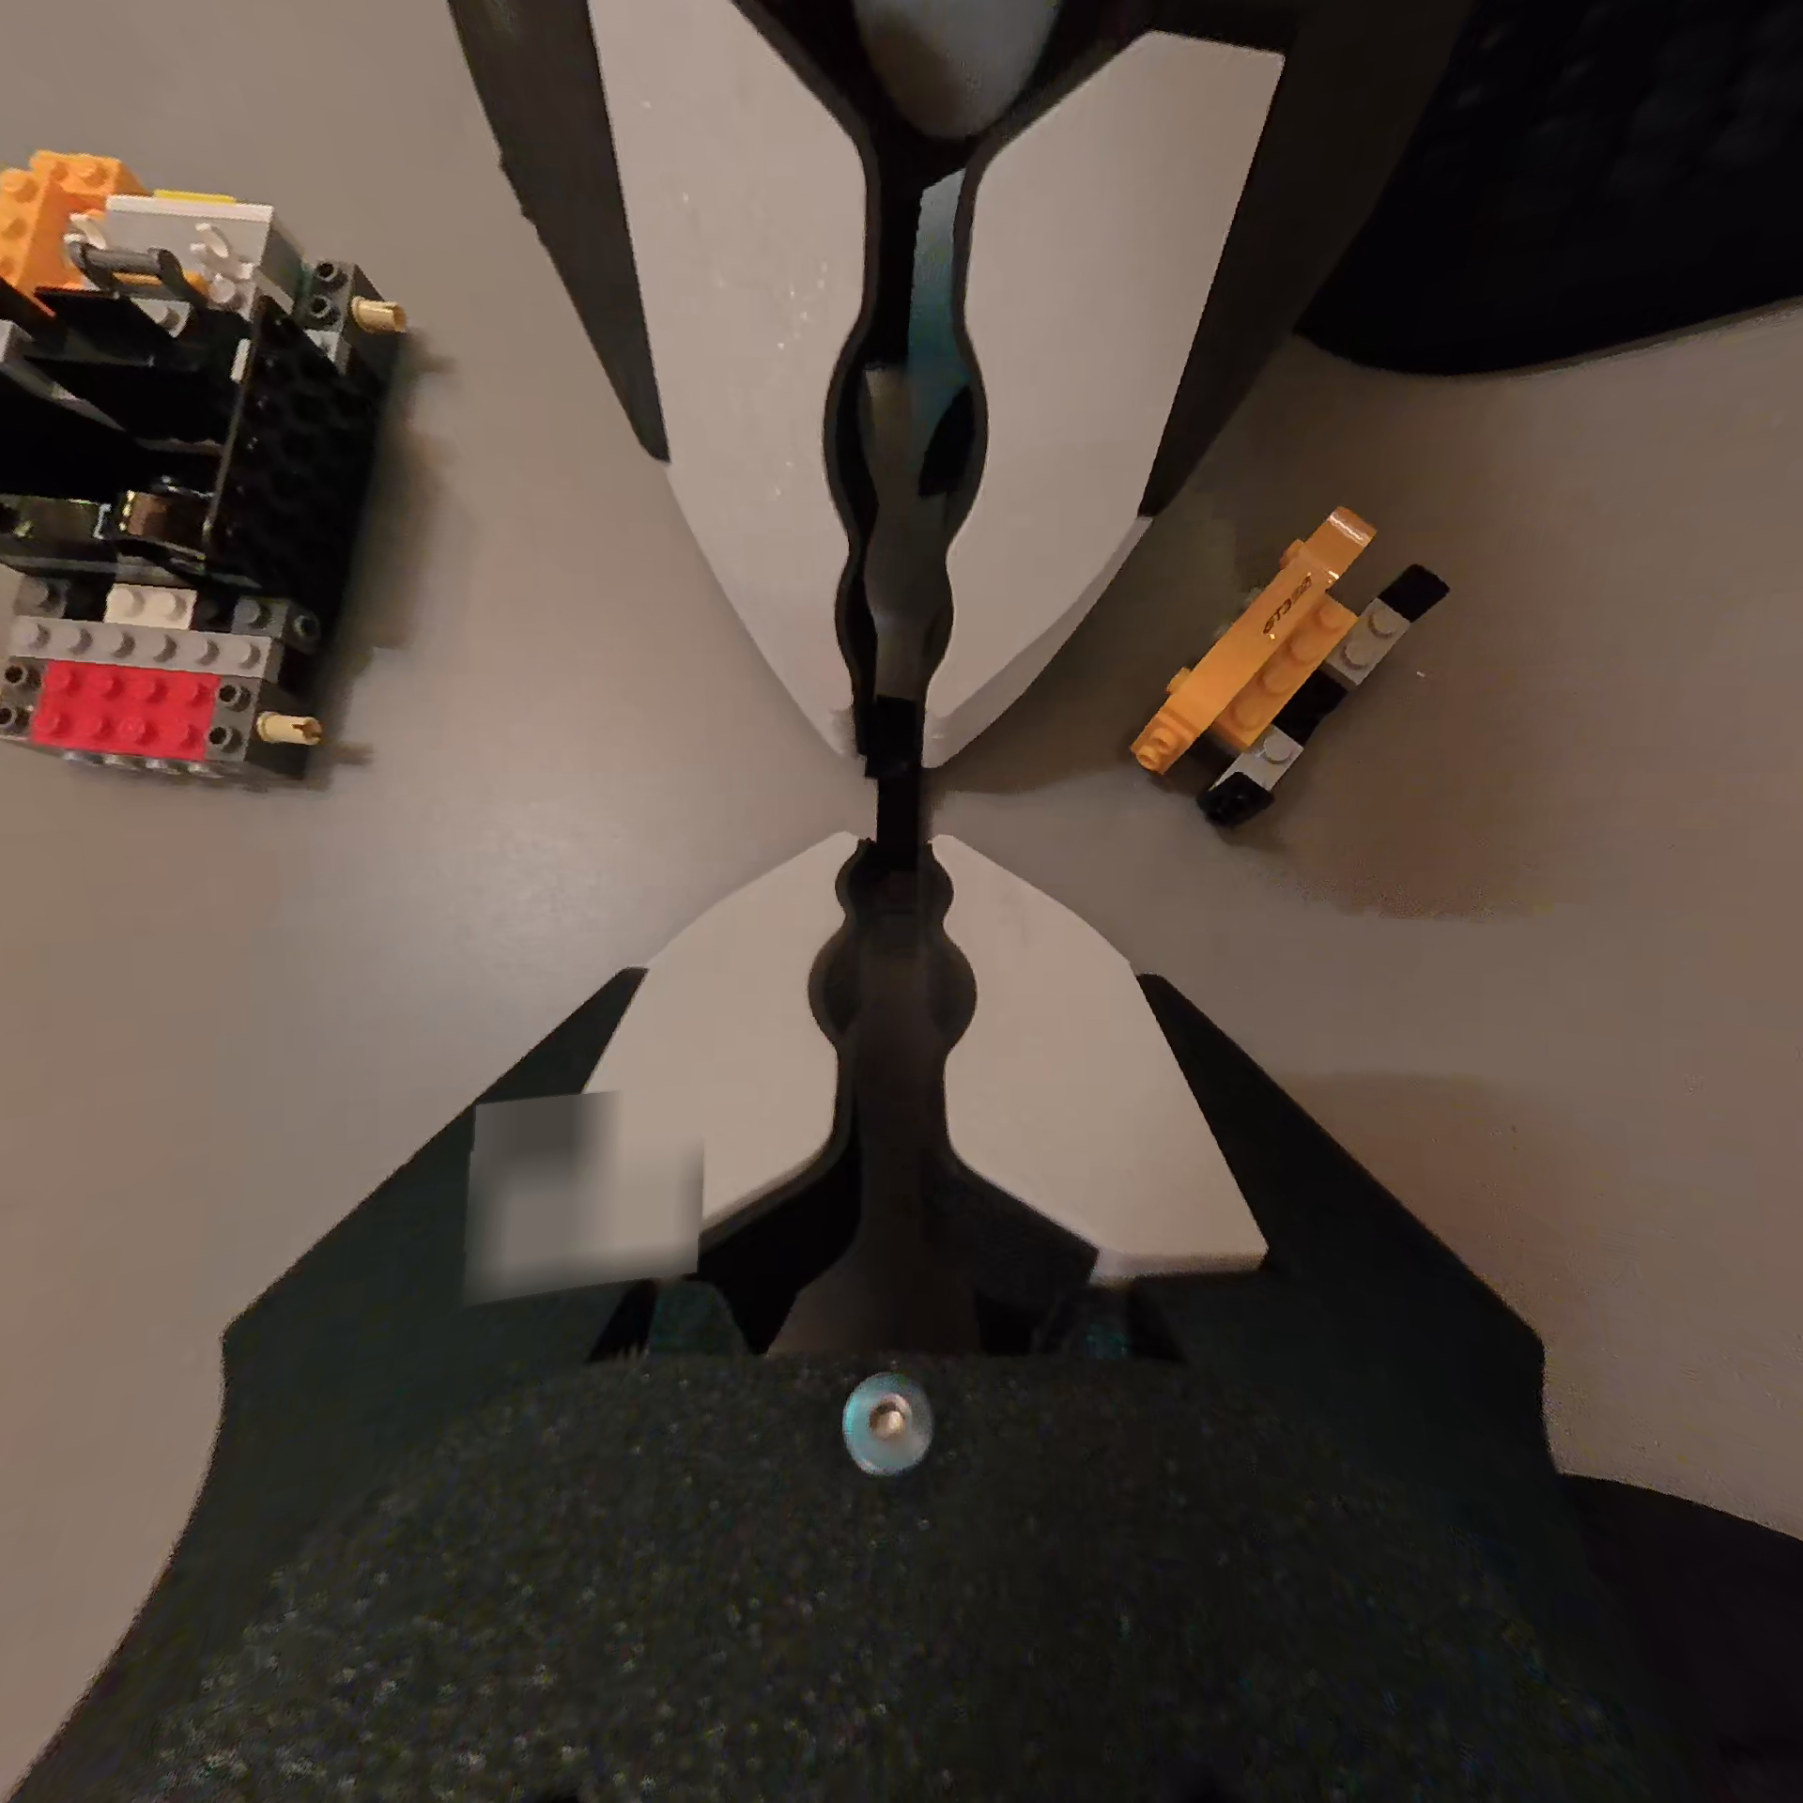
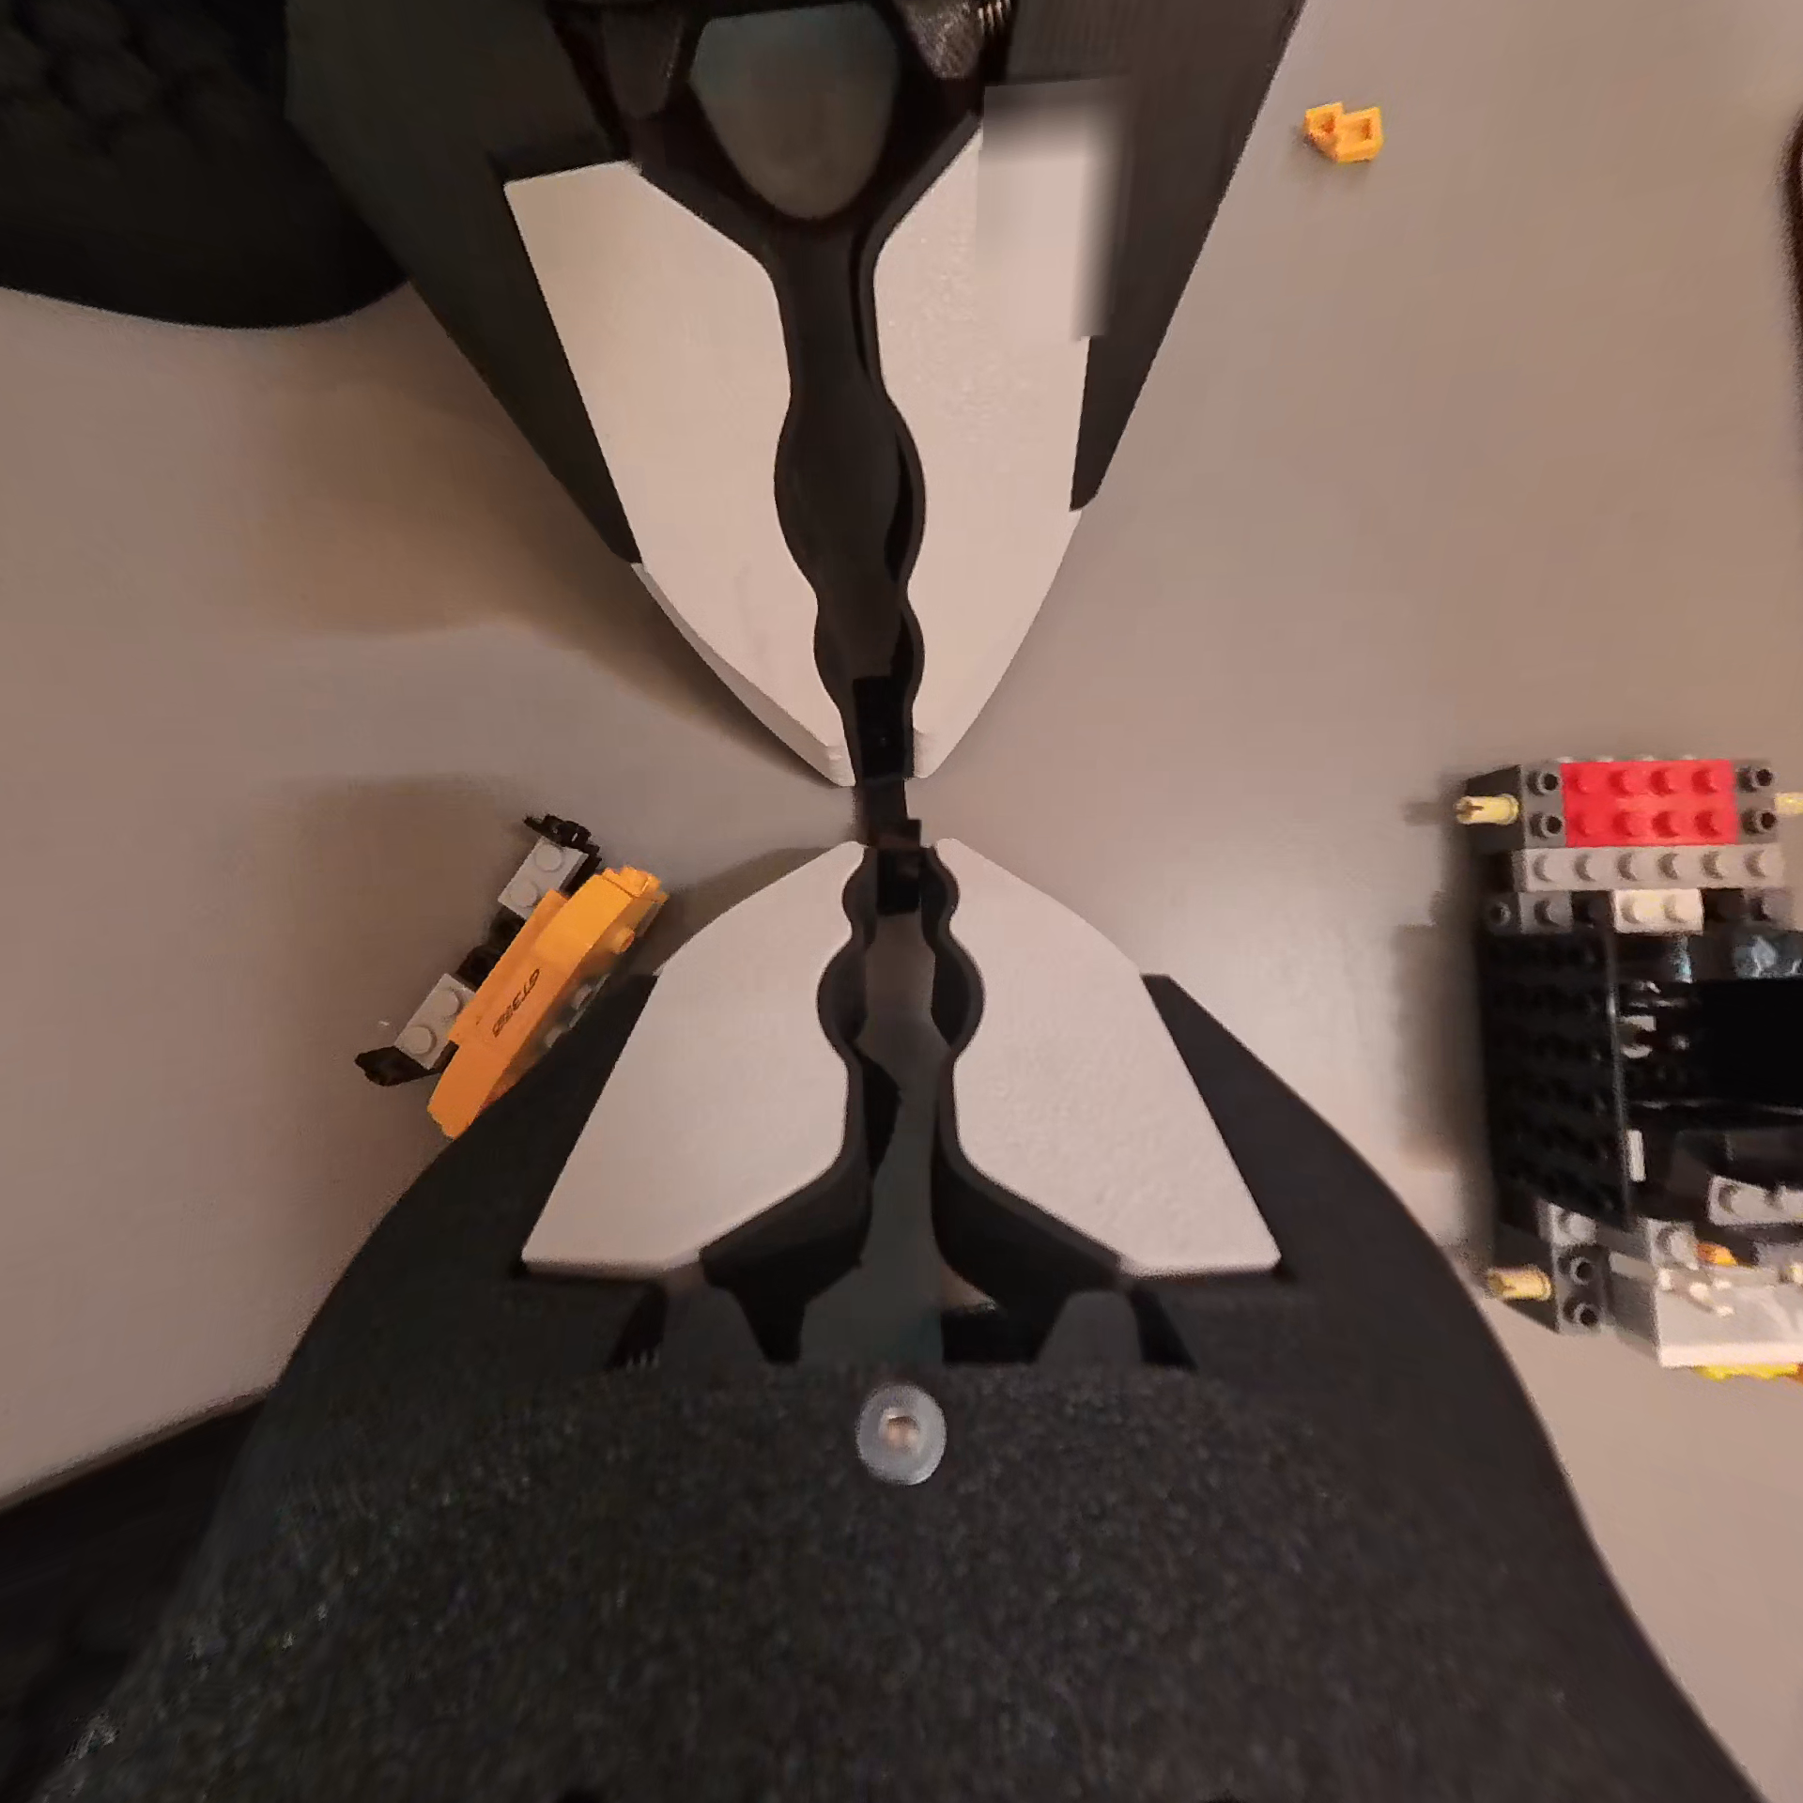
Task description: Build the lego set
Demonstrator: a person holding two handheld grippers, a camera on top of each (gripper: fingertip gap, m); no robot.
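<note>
My left gripper (image 1: pixel 893 854) and my right gripper (image 1: pixel 893 756) meet tip to tip over the grey table. Both are shut on a small black lego piece (image 1: pixel 896 800), one at each end. The right wrist view shows the same: the right gripper (image 2: pixel 893 859) from below, the left gripper (image 2: pixel 878 771) from above, and the black piece (image 2: pixel 886 820) between them. I cannot tell whether it is one piece or two joined. A black and grey lego chassis (image 1: pixel 283 468) with a red brick (image 1: pixel 127 717) stands to the left.
An orange, grey and black sub-assembly (image 1: pixel 1268 654) lies on the table; it also shows in the right wrist view (image 2: pixel 532 995). The chassis (image 2: pixel 1551 1063) sits at that view's right edge. A small orange piece (image 2: pixel 1344 130) lies far off. A dark bulky object (image 1: pixel 1561 176) fills one corner. Only a small space, under 4 cm, lies between the two pairs of fingers. The dark bulky object (image 1: pixel 1561 176) is about equally far from each gripper, around 15 cm.
</note>
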